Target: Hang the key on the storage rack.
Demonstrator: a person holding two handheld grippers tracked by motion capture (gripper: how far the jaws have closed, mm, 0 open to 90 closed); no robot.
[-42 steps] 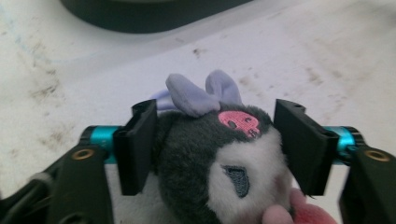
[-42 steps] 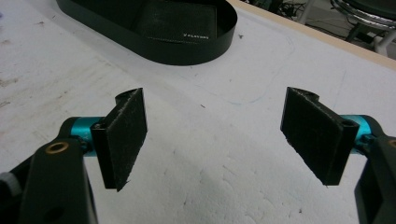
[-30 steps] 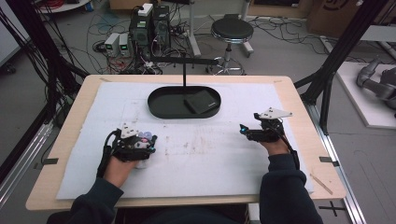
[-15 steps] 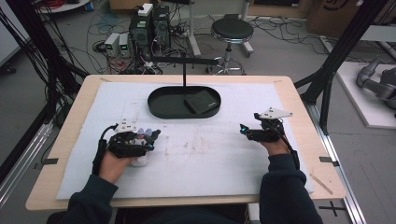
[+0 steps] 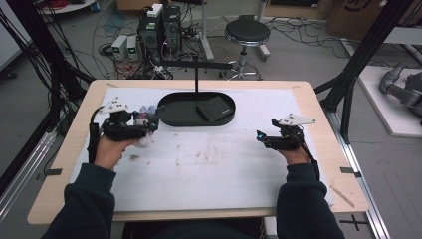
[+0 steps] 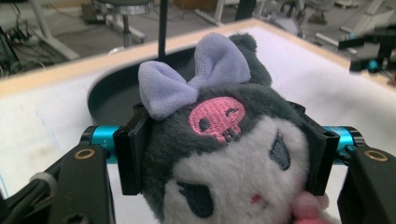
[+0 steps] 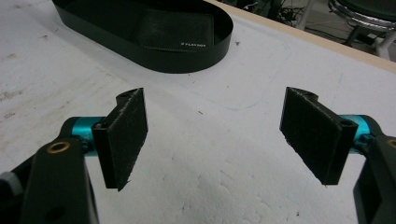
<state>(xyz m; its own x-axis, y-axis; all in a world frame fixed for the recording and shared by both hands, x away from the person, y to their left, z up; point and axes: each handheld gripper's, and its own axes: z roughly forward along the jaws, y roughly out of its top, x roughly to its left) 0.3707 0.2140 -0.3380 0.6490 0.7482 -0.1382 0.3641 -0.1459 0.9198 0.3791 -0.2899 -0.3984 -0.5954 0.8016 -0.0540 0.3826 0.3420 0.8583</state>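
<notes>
Though clamped by the head between the pads of the left gripper (image 5: pixel 149 126), could yet drop the plush toy (image 6: pixel 224 140): soft pile, purchase only across the skull, body dangling below. Just closed in on it; now narrow, pressing both sides of the head. Seemingly lifted clear of the white mat (image 5: pixel 199 169), left of centre in the high view, just short of the black tray (image 5: pixel 174 118). Might catch the tray's near wall if carried low, or snag the thin post (image 5: pixel 196 79) behind it; might also land on the flat dark pouch (image 5: pixel 211 108) in the tray's right half. Left hand (image 5: pixel 112 149) behind the tool, forearm rising from lower left, jaws aimed rightward. At far right, right gripper (image 5: pixel 263 139) spread wide, empty, low over the mat, pointing left.
</notes>
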